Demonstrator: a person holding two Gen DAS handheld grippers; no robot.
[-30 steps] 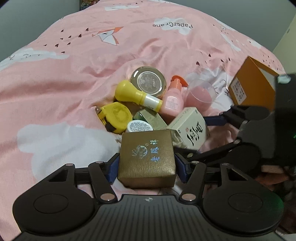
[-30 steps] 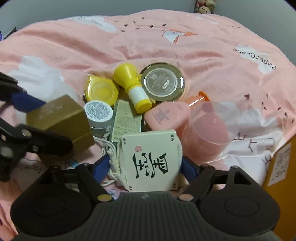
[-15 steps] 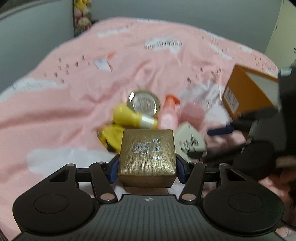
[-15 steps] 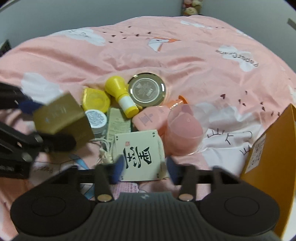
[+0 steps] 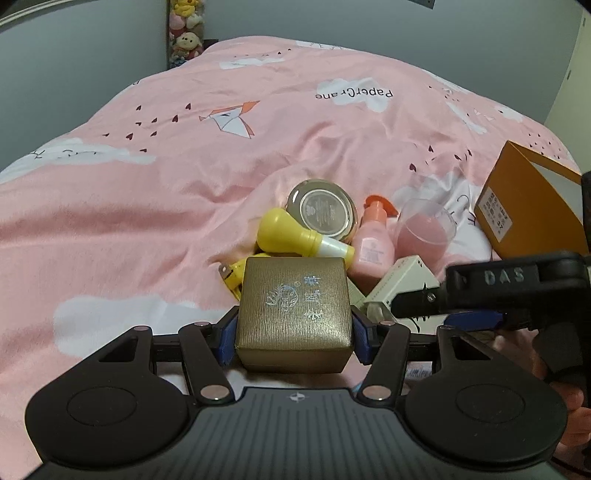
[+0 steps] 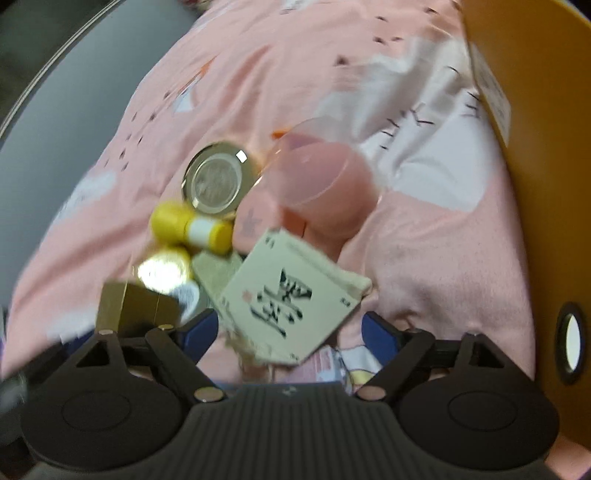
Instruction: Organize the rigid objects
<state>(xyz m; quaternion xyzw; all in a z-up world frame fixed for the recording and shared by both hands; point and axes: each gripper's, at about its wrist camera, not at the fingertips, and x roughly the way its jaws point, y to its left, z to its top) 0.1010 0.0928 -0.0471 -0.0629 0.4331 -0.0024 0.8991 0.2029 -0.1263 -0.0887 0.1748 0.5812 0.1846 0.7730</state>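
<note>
My left gripper [image 5: 293,332] is shut on a gold-brown box [image 5: 293,314] with silver print, held above the pink bedspread [image 5: 147,221]. The same gold-brown box [image 6: 136,310] shows at the lower left of the right wrist view. My right gripper [image 6: 290,330] has its jaws opening. A white box with black calligraphy [image 6: 288,299] lies tilted between them, with neither pad pressing on it. In the left wrist view the right gripper [image 5: 476,306] comes in from the right over that white box [image 5: 402,284].
A pile lies behind the boxes: yellow bulb-shaped bottle [image 5: 291,236], round metal tin [image 5: 323,208], pink pump bottle [image 5: 371,243], clear cup [image 5: 424,232], yellow tape measure [image 5: 234,275]. An orange carton [image 5: 524,206] stands at the right. Plush toys [image 5: 183,33] sit by the far wall.
The right gripper has rolled, so its view is tilted and blurred. Its jaws narrowed around the white box, then widened. The left gripper keeps the gold box and now looks further up the bed.
</note>
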